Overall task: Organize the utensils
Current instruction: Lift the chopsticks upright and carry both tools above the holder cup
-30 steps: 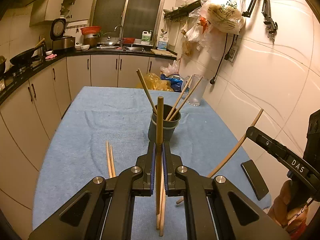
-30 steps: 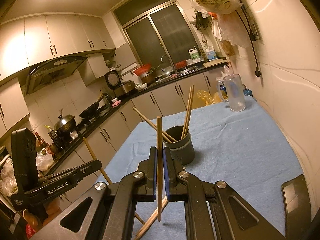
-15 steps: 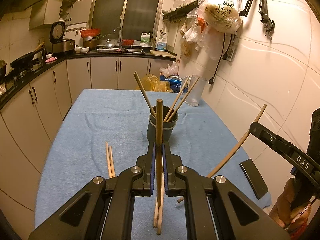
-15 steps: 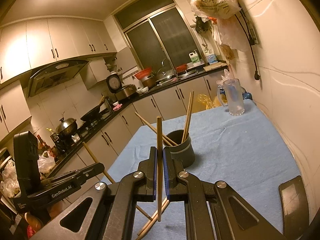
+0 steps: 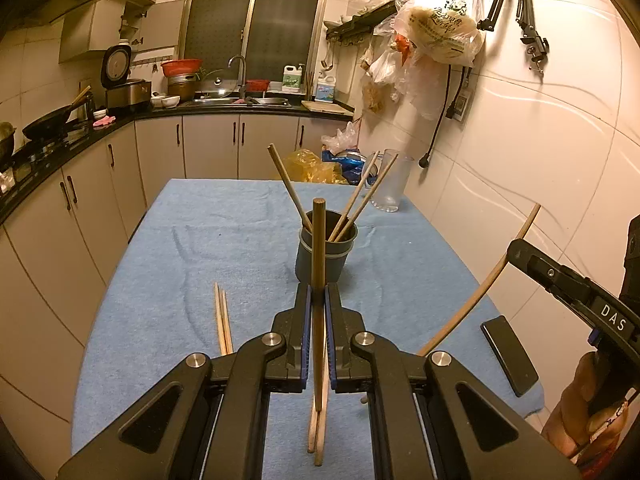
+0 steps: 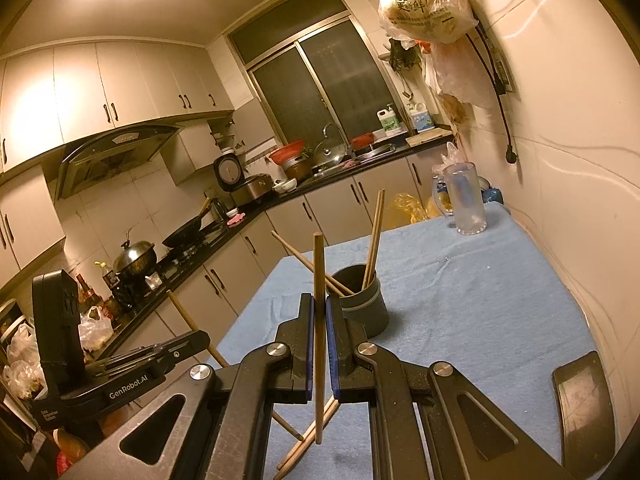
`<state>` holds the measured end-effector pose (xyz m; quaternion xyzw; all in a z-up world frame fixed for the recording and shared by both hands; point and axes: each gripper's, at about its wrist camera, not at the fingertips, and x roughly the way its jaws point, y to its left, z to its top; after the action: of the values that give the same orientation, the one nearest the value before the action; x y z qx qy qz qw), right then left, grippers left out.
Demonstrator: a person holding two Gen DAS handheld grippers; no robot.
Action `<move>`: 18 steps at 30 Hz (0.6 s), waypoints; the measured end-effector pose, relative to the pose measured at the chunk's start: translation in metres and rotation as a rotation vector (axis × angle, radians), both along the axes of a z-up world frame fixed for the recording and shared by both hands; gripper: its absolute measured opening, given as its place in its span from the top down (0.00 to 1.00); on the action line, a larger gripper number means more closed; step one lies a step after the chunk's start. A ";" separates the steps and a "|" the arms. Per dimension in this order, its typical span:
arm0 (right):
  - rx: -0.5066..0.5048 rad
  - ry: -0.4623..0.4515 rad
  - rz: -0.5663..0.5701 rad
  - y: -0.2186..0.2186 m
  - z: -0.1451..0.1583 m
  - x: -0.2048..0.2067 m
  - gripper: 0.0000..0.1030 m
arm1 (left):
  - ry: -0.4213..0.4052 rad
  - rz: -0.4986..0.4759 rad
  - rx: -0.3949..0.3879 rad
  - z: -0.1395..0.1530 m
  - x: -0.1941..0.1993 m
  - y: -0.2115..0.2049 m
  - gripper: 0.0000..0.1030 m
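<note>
a dark wooden chopstick (image 5: 318,264) stands near upright, pinched between the narrow-set fingers of the left gripper (image 5: 318,300), its top end level with the rim of the grey cup (image 5: 325,256) just beyond. three more chopsticks (image 5: 356,200) lean out of that cup, one to the left and two to the right. the right gripper (image 6: 318,312) likewise clamps a second chopstick (image 6: 318,280) held upright, with the cup just behind it and to its right in that view. on the blue cloth (image 5: 208,248) covering the table lie a loose pair of chopsticks (image 5: 222,320) to the left of the left gripper, and another pair (image 5: 318,424) directly under it. a dark phone (image 5: 510,354) rests near the cloth's right edge. a clear glass pitcher (image 5: 390,182) stands at the far right corner, close to the tiled wall. behind are the kitchen counter, sink and cabinets
</note>
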<state>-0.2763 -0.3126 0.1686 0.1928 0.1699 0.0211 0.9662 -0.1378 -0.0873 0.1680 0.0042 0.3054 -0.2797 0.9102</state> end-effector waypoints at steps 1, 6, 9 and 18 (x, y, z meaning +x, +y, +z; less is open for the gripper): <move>0.001 0.000 0.000 0.000 0.000 -0.001 0.94 | 0.000 0.001 0.001 0.000 -0.001 0.001 0.94; -0.001 0.001 0.000 0.000 0.000 -0.001 0.94 | 0.002 0.004 0.002 0.000 0.000 0.001 0.94; 0.000 0.001 0.000 0.000 0.000 -0.001 0.94 | 0.005 0.005 0.002 -0.001 0.000 0.002 0.94; 0.001 0.003 0.000 -0.001 0.000 -0.001 0.94 | 0.006 0.006 0.005 -0.001 0.001 0.004 0.94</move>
<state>-0.2772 -0.3134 0.1690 0.1934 0.1713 0.0209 0.9658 -0.1363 -0.0837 0.1667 0.0044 0.3087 -0.2761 0.9102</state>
